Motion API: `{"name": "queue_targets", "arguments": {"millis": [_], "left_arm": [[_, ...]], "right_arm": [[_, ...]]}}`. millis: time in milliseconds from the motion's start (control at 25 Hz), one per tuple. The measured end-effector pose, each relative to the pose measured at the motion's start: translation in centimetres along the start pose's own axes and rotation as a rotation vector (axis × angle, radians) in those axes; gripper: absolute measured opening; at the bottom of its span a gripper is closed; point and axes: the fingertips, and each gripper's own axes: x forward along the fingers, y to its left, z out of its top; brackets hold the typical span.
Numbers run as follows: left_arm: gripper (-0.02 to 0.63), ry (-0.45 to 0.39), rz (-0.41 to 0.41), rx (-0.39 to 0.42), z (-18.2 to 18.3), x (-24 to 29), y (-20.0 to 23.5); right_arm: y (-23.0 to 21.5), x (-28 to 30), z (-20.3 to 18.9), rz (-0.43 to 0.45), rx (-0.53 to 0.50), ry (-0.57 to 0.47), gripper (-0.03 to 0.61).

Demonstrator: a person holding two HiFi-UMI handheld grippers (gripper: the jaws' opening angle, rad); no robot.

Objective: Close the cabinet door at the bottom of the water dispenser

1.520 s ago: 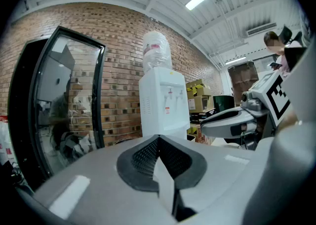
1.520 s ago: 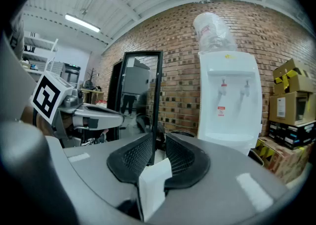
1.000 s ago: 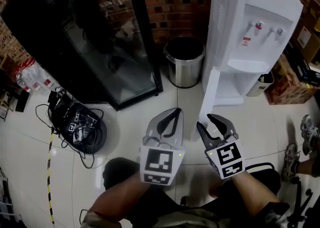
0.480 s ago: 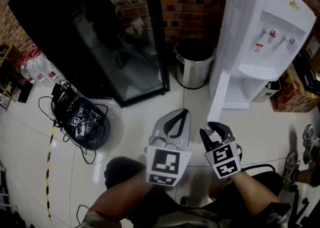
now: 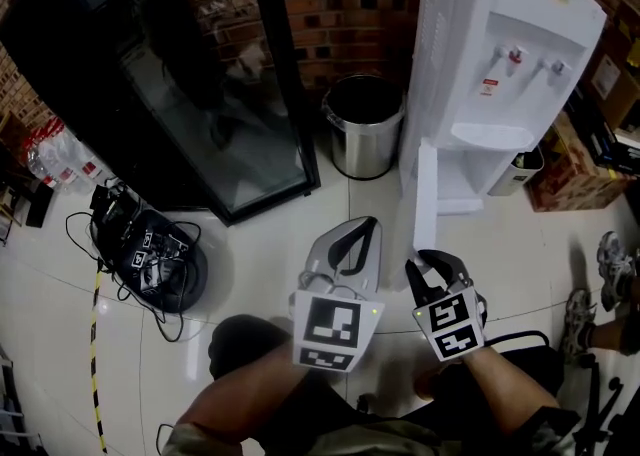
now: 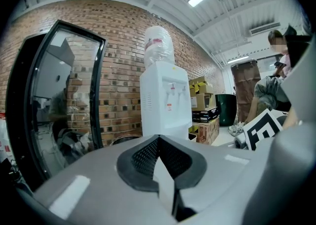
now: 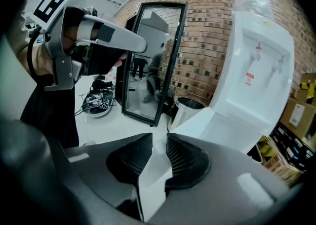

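Note:
The white water dispenser stands at the upper right against the brick wall. Its bottom cabinet door is swung wide open, edge toward me. My right gripper is at the door's lower free edge. In the right gripper view the door runs between that gripper's jaws, which are closing and touch it on both sides. My left gripper hovers just left of the door, shut and empty; in the left gripper view it points toward the dispenser.
A steel waste bin stands left of the dispenser. A black glass-door cooler leans along the wall at the left. A tangle of cables and gear lies on the tiled floor. Cardboard boxes and a person's shoes are at the right.
My right gripper has sunk toward the door's lower edge and its jaws have narrowed around it. The left gripper stays about where it was, still shut.

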Motion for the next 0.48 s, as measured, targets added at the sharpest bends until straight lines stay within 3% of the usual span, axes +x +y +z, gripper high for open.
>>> {"name": "queue_targets", "arguments": {"millis": [480], "left_arm": [[0.0, -0.019, -0.135, 0.005, 0.9, 3.8, -5.5]], "right_arm": [[-7.4, -3.7, -4.4, -0.155, 0.207, 0.033, 0.061]]}}
